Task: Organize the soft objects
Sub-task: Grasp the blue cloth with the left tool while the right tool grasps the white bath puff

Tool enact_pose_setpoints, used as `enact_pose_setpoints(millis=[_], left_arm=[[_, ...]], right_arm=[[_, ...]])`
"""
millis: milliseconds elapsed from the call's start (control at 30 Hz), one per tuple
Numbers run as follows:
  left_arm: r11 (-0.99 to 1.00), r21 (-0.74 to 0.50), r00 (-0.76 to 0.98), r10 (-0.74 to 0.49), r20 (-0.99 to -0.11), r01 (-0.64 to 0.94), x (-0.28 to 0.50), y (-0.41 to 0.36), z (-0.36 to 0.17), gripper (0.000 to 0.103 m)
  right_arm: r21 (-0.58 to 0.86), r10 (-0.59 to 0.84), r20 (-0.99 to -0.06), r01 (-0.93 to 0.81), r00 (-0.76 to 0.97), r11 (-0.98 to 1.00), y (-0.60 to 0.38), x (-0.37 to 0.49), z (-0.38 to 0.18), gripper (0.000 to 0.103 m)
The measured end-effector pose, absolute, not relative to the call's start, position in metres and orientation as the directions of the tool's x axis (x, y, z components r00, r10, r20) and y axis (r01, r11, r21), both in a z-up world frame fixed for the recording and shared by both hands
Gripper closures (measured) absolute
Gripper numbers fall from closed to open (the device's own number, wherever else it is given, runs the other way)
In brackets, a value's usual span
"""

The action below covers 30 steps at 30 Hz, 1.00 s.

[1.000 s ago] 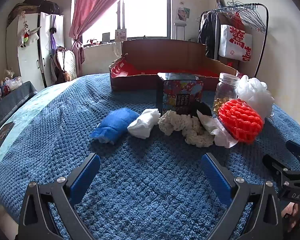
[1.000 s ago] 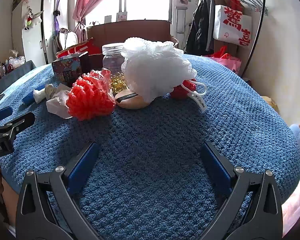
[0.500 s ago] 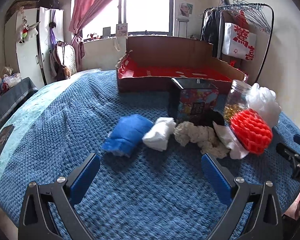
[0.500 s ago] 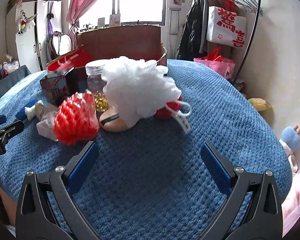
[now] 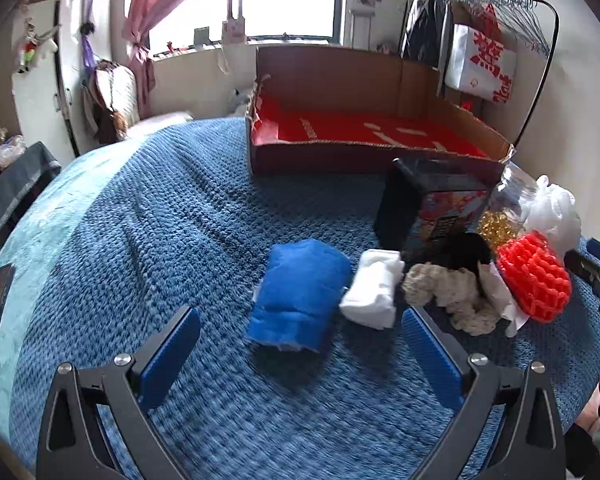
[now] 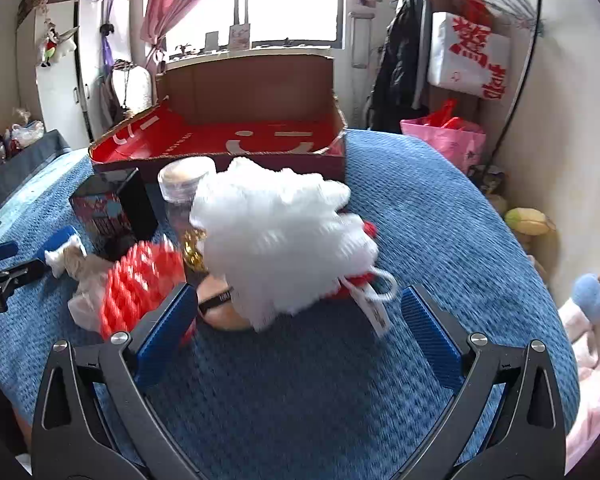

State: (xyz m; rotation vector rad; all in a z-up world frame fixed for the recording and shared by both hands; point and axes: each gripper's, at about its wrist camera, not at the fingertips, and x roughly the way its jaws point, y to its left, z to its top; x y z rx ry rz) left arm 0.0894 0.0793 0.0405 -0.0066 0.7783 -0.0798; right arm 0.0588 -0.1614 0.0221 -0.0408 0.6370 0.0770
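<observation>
Blue cloth point(image 5: 300, 292) before left claw point(image 5: 300, 354); jaws wide.

A coarse, waffle-knit blue blanket point(image 5: 180, 220) covers the bed. The blue cloth point(image 5: 300, 292) looks fleecy and matt, the white puff point(image 6: 284, 236) a frothy mesh, perhaps nylon. The cardboard box point(image 6: 256, 92) is raw brown inside its walls, with a glossy red printed floor.

Both tongs, left tongs point(image 5: 300, 350) and right tongs point(image 6: 296, 330), share black triangulated frames, silver screws, and ribbed blue pads point(image 6: 166, 334).
</observation>
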Motion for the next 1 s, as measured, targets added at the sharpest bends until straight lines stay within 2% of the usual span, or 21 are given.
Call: enact_pose_setpoints(millis=[67,200,300,333,400,433,500,600,767,933,1000], left_arm=[[0.995,-0.05,0.685,-0.095,-0.722,0.086,0.098,0.084,0.04,0.007],[0.987,-0.1,0.637,-0.158,-0.755,0.127,0.111,0.092,0.036,0.008],[0.981,-0.11,0.619,-0.186,-0.763,0.159,0.117,0.092,0.033,0.015],[0.979,-0.109,0.619,-0.195,-0.761,0.174,0.117,0.09,0.032,0.019],[0.975,-0.114,0.619,-0.211,-0.757,0.193,0.116,0.088,0.032,0.025],[0.972,-0.12,0.618,-0.222,-0.754,0.203,0.116,0.087,0.033,0.029],[0.969,-0.123,0.618,-0.233,-0.751,0.216,0.114,0.086,0.033,0.032],[0.966,-0.131,0.619,-0.245,-0.746,0.224,0.111,0.089,0.034,0.035],[0.962,-0.156,0.604,-0.264,-0.752,0.226,0.102,0.099,0.036,0.035],[0.965,-0.145,0.602,-0.251,-0.758,0.219,0.095,0.109,0.031,0.034],[0.964,-0.142,0.604,-0.253,-0.756,0.226,0.097,0.108,0.031,0.042]], right_arm=[[-0.001,0.084,-0.603,-0.106,0.793,0.994,-0.162,0.069,0.025,0.0],[0.023,0.117,-0.626,-0.131,0.771,0.991,-0.164,0.087,0.025,0.0],[0.033,0.147,-0.644,-0.164,0.751,0.986,-0.164,0.099,0.021,0.001],[0.04,0.159,-0.646,-0.175,0.747,0.984,-0.163,0.1,0.02,0.002],[0.061,0.198,-0.648,-0.209,0.736,0.976,-0.162,0.103,0.018,0.015],[0.066,0.21,-0.647,-0.22,0.733,0.973,-0.162,0.103,0.017,0.017],[0.063,0.223,-0.633,-0.237,0.741,0.969,-0.16,0.101,0.019,0.029],[0.075,0.248,-0.623,-0.258,0.742,0.963,-0.161,0.1,0.021,0.038],[0.096,0.269,-0.612,-0.268,0.744,0.959,-0.165,0.097,0.022,0.045],[0.102,0.276,-0.6,-0.271,0.751,0.957,-0.166,0.094,0.023,0.048],[0.108,0.282,-0.597,-0.273,0.751,0.956,-0.167,0.093,0.024,0.054]])
